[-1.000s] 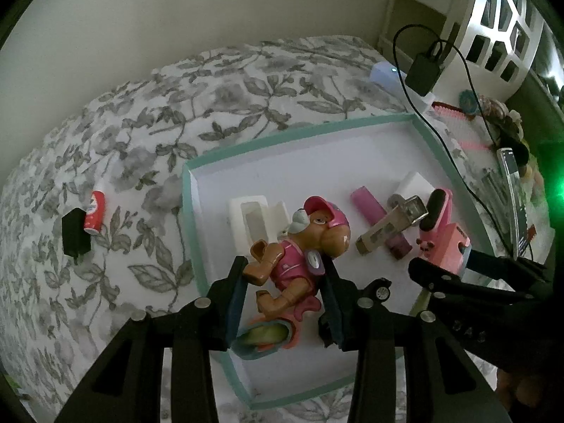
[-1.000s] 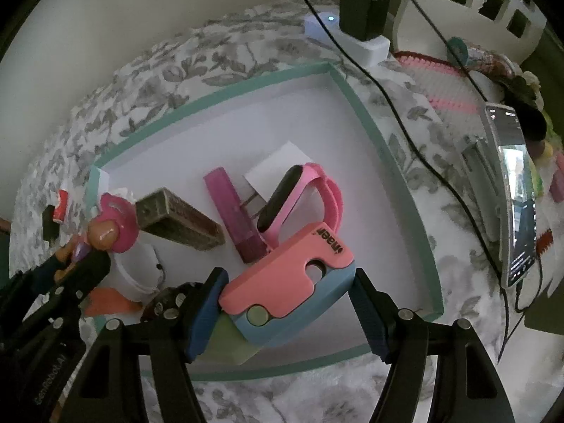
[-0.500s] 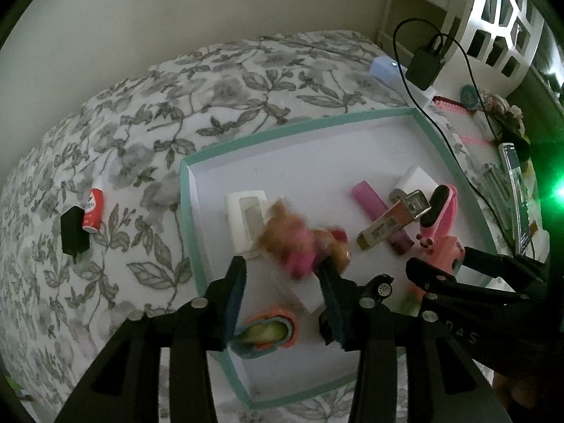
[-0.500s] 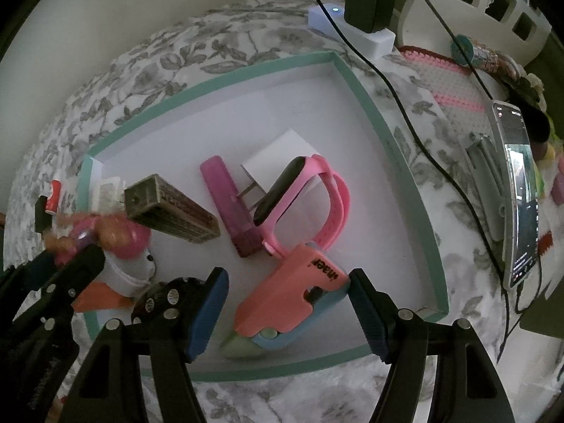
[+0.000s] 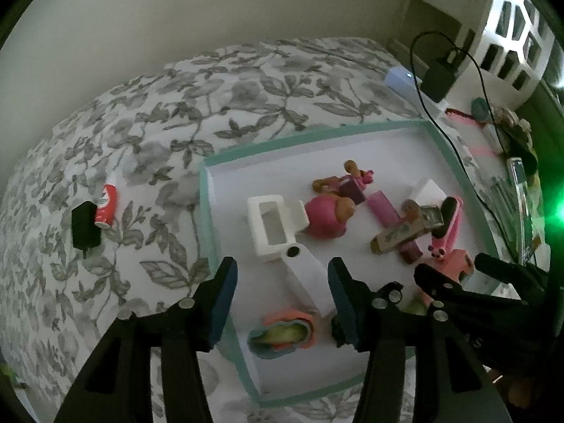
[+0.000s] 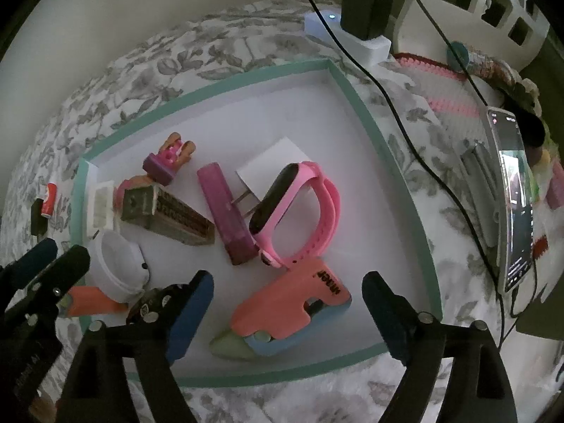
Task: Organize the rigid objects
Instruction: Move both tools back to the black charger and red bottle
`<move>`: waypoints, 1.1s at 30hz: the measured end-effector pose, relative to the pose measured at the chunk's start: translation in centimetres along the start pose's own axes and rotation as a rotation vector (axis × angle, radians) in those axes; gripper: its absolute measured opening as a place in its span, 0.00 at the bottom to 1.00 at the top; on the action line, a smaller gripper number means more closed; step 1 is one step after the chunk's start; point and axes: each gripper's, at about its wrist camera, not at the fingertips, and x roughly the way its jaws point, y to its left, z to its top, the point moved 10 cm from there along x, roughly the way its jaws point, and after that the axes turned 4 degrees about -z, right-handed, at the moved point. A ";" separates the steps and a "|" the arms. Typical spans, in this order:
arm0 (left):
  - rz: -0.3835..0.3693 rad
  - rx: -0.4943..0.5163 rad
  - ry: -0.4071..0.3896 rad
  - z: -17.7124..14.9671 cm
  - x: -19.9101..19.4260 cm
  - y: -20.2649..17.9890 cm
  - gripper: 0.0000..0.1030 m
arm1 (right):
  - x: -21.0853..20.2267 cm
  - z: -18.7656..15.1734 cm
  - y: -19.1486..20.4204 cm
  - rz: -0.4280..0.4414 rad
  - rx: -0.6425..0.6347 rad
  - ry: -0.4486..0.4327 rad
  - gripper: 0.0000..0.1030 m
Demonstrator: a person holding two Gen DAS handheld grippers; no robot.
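Both wrist views look steeply down, close over the same teal-rimmed tray, from its near edge.

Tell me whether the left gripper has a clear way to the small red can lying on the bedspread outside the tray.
Probably yes. The red can lies on open bedspread left of the tray, a black adapter beside it. The left gripper is open and empty.

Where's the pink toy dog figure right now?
In the left wrist view, the pink toy dog figure lies on its side mid-tray, free of both grippers, between the white holder and the purple tube.
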 end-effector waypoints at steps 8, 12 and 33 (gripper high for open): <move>0.046 -0.051 -0.042 0.7 -0.7 1.9 0.90 | -0.3 0.4 0.0 -0.009 0.003 -0.032 1.00; 0.062 -0.065 -0.039 0.6 -0.6 2.6 0.91 | -0.5 0.5 -0.2 -0.009 0.009 -0.040 1.00; 0.073 -0.102 -0.064 1.2 -1.8 4.3 0.91 | -1.2 0.6 0.1 -0.001 0.013 -0.059 1.00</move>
